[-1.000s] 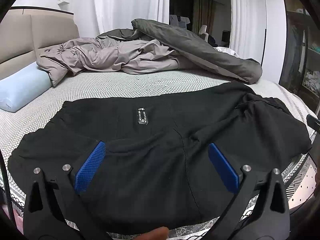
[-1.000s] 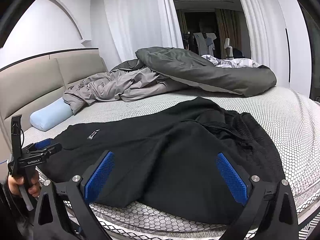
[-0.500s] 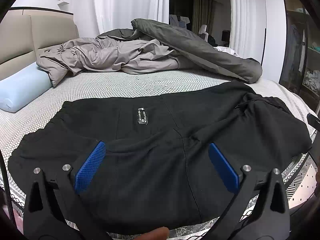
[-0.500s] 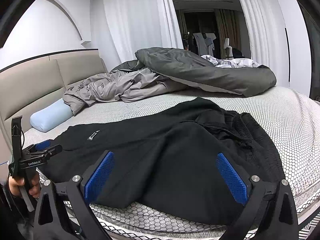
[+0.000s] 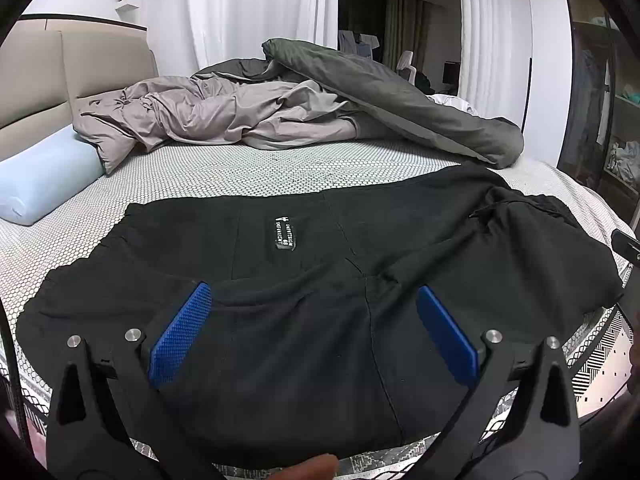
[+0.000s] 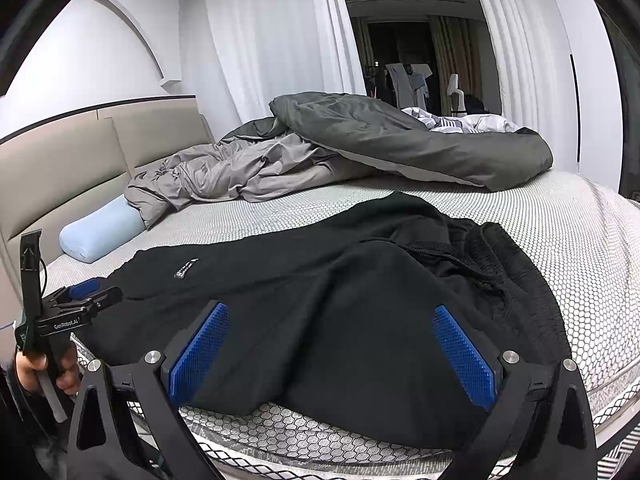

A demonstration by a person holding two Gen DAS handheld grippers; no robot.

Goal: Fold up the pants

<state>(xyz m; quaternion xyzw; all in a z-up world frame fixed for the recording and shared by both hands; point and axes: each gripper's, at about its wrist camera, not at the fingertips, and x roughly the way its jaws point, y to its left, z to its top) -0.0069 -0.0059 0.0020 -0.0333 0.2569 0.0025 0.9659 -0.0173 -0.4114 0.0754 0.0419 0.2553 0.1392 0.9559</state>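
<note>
Black pants [image 5: 312,280] lie spread across the near side of the bed, a small white label [image 5: 285,233] facing up. The right end is bunched, with the ribbed waistband and drawstring [image 6: 516,280] showing in the right wrist view. My left gripper [image 5: 314,328] is open and empty, hovering just above the pants near the bed's front edge. My right gripper [image 6: 330,344] is open and empty, hovering over the pants [image 6: 360,292] further right. The left gripper also shows at the left of the right wrist view [image 6: 86,294].
A rumpled grey duvet [image 5: 304,108] lies across the far side of the bed. A light blue bolster pillow [image 5: 44,178] sits at the left by the beige headboard [image 5: 64,76]. The white hex-patterned mattress [image 5: 248,172] shows between pants and duvet. White curtains hang behind.
</note>
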